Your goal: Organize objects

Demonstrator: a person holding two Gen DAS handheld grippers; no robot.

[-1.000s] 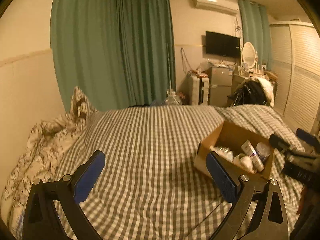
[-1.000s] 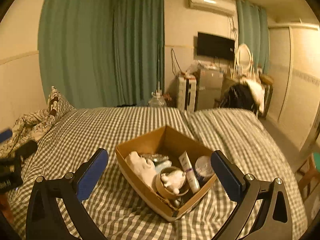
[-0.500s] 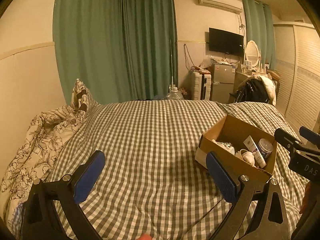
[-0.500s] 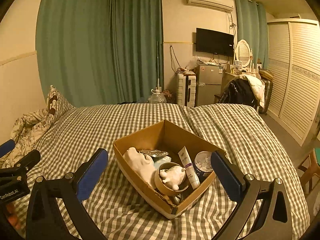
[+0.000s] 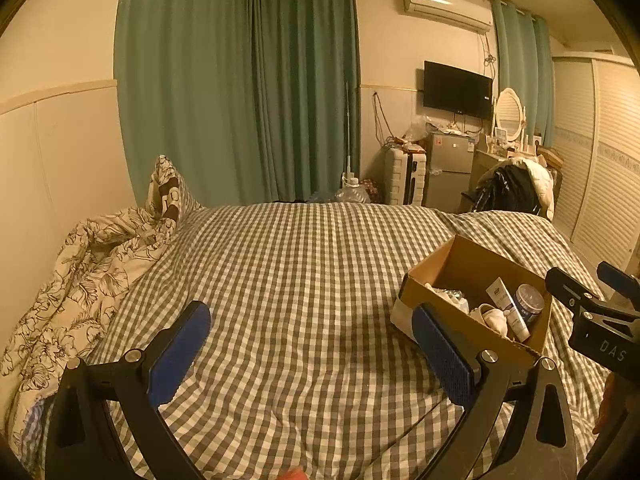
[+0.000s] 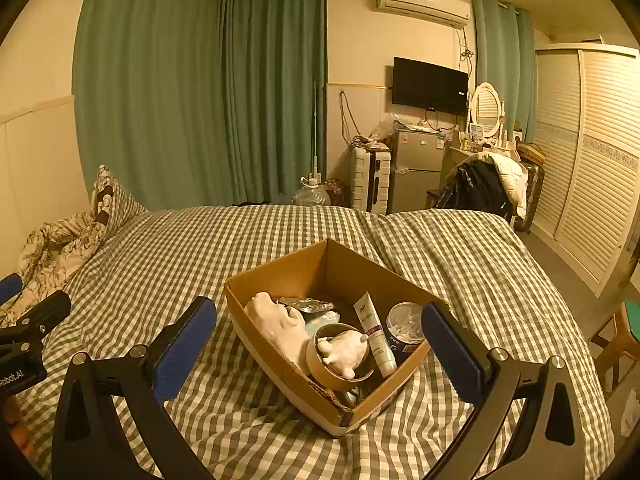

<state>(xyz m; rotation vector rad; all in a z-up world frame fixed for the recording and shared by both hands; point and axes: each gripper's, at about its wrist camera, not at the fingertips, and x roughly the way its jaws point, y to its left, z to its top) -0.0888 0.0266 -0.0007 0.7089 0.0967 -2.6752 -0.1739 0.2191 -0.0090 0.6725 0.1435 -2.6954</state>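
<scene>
Hovering: both grippers hang above the bed [image 5: 304, 300], nothing gripped, nothing touched.
Right gripper [image 6: 320, 332]: jaws wide apart, empty, straddling the cardboard box [image 6: 280, 280] in its own view, but held above and short of it.
Left gripper [image 5: 312, 344]: jaws wide apart, empty, aimed at bare checked duvet; box off to its right.
Box location: sits on the checked duvet toward the right half of the bed, open top, turned corner-on to the person.
Contents: white cloth bundle [image 6: 280, 324] along the left wall, foil sachet [image 6: 306, 303] behind it, round brown tub [image 6: 332, 376] holding a small white figurine [image 6: 344, 352], white tube [image 6: 374, 336], clear-lidded jar [image 6: 406, 322] by the right wall. Packed tight, items touching.
Risk, soft base: box rests on bedding, not a table; pushing down or sideways would likely tilt or slide it and shift the load.
Risk, crowding: reaching for the tube probably nudges the jar or tub; wide jaws may catch a box wall.
Risk, figurine: looks loose in the tub; lifting the tub off-level could tip it out.
Risk, jar: smooth and round, likely to slip out of a pinch.
Risk, collision: the two grippers are near each other beside the box; both going in at once could clash.
Risk, lighting: dim amber light, edges hard to judge.
</scene>
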